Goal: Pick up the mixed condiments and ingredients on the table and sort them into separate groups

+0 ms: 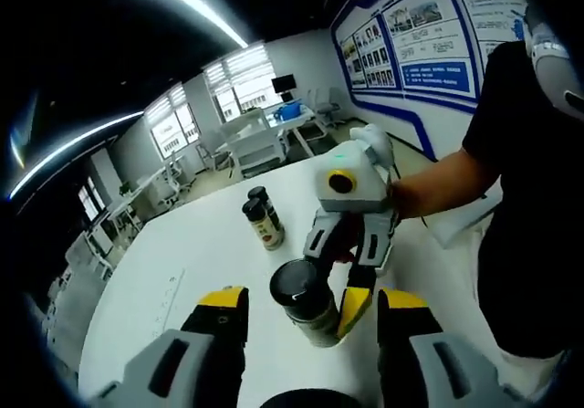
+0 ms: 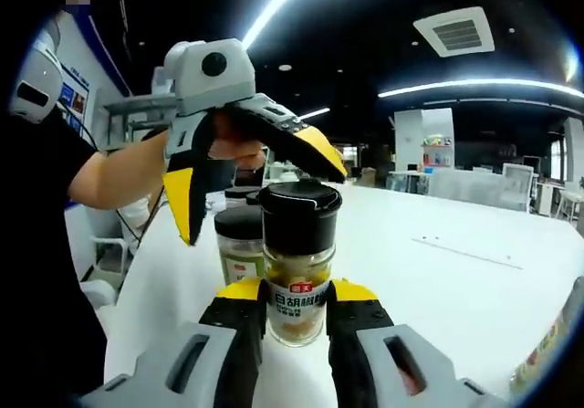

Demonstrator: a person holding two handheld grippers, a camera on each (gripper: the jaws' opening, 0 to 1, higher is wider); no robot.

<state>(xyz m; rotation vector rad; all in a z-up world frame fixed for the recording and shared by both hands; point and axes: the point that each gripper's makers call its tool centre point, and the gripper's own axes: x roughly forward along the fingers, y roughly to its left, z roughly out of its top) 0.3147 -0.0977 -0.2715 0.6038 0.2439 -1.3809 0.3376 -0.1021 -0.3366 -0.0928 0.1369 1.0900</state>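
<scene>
1. right tool point(image 2: 297, 306) is clenched on a black-capped spice jar point(image 2: 299, 262); the jaws flank its lower body at label height, and the jar stands upright, its long axis vertical between them.
2. in the left gripper view the same jar point(image 1: 306, 300) sits on the white surface point(image 1: 182, 271), with the right tool point(image 1: 358, 271) closed around it from the far side.
3. left tool point(image 1: 310, 321) is released, jaws spread, nothing between them; the held jar lies just ahead of it, between the two tools.
4. two more jars point(image 1: 263, 216) stand upright together further out on the surface, beyond the held one.
5. in the right gripper view a green-labelled jar point(image 2: 239, 244) stands just behind and left of the held jar, near enough to touch, contact unclear.
6. judgement: the right tool owns the lift; a straight vertical pull should avoid nudging the neighbour.
</scene>
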